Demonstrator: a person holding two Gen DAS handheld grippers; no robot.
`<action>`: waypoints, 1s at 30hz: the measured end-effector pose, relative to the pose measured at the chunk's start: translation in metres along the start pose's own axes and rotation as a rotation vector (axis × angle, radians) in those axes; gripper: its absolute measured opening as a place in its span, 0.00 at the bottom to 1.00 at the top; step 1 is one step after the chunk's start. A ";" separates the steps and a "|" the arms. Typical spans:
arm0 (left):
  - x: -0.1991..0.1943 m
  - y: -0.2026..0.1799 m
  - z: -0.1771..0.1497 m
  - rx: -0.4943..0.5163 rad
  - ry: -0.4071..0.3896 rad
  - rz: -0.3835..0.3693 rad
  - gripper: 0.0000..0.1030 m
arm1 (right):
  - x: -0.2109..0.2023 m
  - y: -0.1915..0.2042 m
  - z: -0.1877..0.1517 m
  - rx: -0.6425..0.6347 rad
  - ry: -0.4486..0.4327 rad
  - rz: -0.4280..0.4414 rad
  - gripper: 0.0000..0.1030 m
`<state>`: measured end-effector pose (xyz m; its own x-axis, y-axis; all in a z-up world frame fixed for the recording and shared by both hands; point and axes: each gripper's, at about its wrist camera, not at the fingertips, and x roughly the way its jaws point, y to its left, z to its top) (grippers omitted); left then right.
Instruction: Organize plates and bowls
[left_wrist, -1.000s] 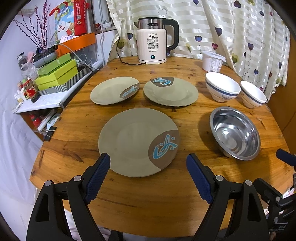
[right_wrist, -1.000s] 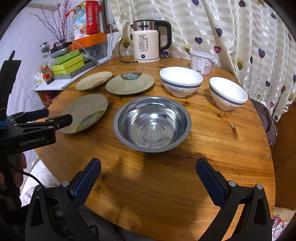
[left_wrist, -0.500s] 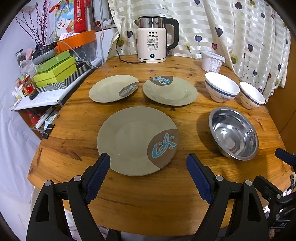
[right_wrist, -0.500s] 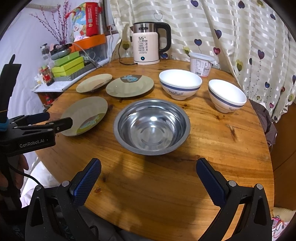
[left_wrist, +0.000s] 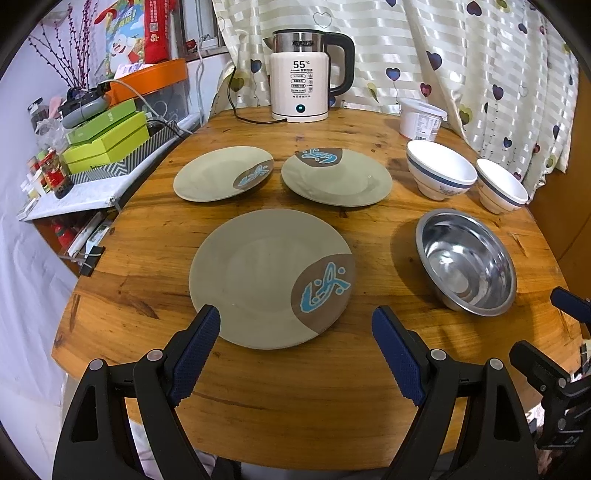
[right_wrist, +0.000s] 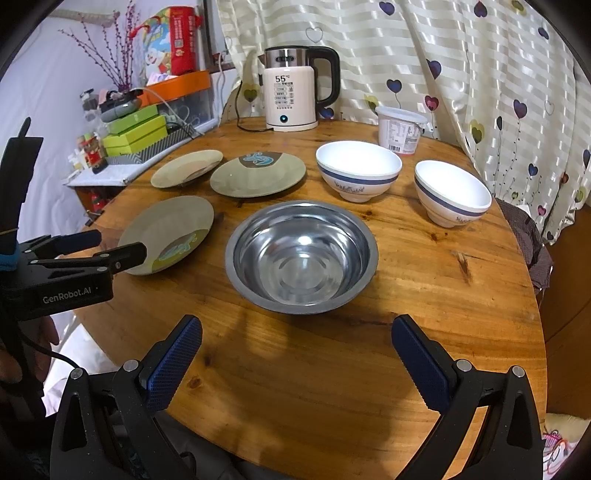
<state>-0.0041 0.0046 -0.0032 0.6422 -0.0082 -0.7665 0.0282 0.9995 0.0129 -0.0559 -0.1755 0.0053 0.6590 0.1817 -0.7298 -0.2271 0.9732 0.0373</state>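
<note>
So far nothing had been stacked, as far as the views showed. Nearest, the left gripper hung with its fingers spread wide and empty, just short of the large plate; the right gripper was likewise released, holding nothing, on the near side of the steel bowl. That bowl sat alone on the worktop, the large plate just to its left and apart from it. Beyond the steel bowl lay the middle plate, with the small plate beside it farther left, and two white bowls stood separately behind and to the right. Farthest behind the steel bowl stood the kettle and a white tub. In my judgement the whole job remained: three plates to pile, three bowls to nest.
</note>
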 end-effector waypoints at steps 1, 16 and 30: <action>0.000 0.000 0.000 0.001 0.000 -0.001 0.82 | -0.001 0.000 0.001 0.000 -0.002 0.000 1.00; 0.008 0.003 -0.001 -0.019 0.031 -0.036 0.82 | 0.003 0.000 0.007 0.014 -0.012 0.008 1.00; 0.006 0.007 0.000 -0.024 0.023 -0.064 0.82 | 0.005 0.000 0.007 0.011 -0.005 0.012 1.00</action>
<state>-0.0002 0.0113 -0.0078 0.6218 -0.0719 -0.7799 0.0499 0.9974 -0.0521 -0.0476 -0.1735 0.0069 0.6597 0.1937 -0.7262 -0.2266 0.9725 0.0537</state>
